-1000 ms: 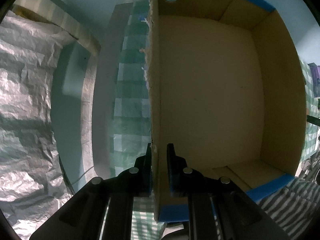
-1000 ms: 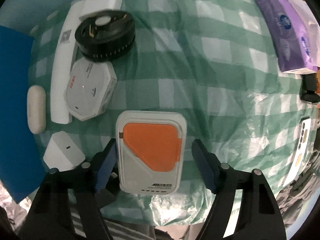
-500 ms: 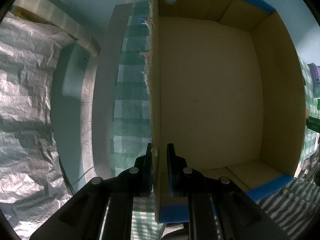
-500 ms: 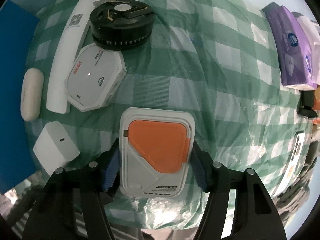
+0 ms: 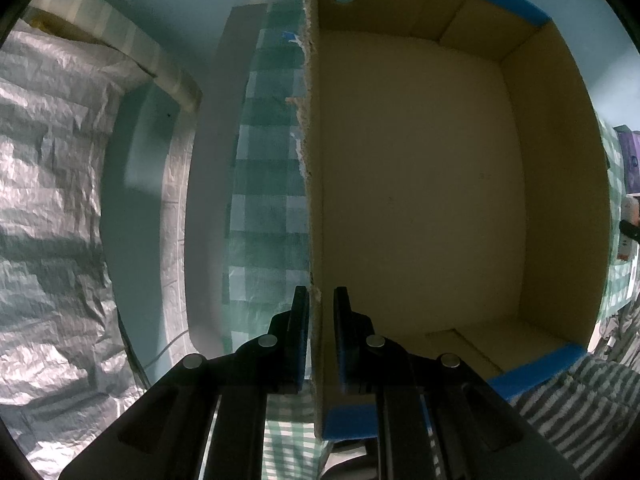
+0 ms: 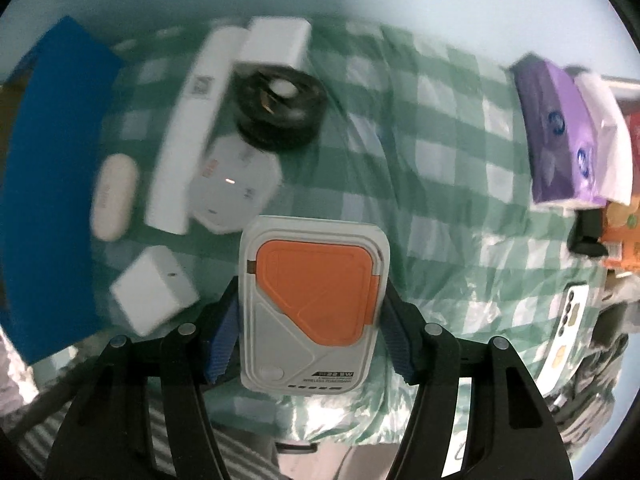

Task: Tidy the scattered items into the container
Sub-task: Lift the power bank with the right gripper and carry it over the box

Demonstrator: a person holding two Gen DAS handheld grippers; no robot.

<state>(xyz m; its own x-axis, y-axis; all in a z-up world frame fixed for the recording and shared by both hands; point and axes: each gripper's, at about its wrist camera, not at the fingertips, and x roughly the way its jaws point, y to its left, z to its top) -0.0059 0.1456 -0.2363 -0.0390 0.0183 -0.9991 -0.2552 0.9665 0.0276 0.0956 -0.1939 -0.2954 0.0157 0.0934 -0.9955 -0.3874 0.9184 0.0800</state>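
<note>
Orange-and-grey power bank (image 6: 314, 304) sits clamped in the right hand-held gripper (image 6: 308, 328), above the blurred checked tabletop (image 6: 420, 168). Left hand-held gripper (image 5: 321, 344) pinches the brown cardboard box's (image 5: 416, 184) wall; its base is hidden.

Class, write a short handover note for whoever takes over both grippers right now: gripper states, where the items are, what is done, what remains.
Left gripper: shut on the cardboard box wall, steadying it; nothing visible inside.
Right gripper: shut on the orange-and-grey power bank.
On the checked cloth: black round device, white octagonal hub, long white bar, white cube, oval case.
Left: box the power bank, then the rest.
</note>
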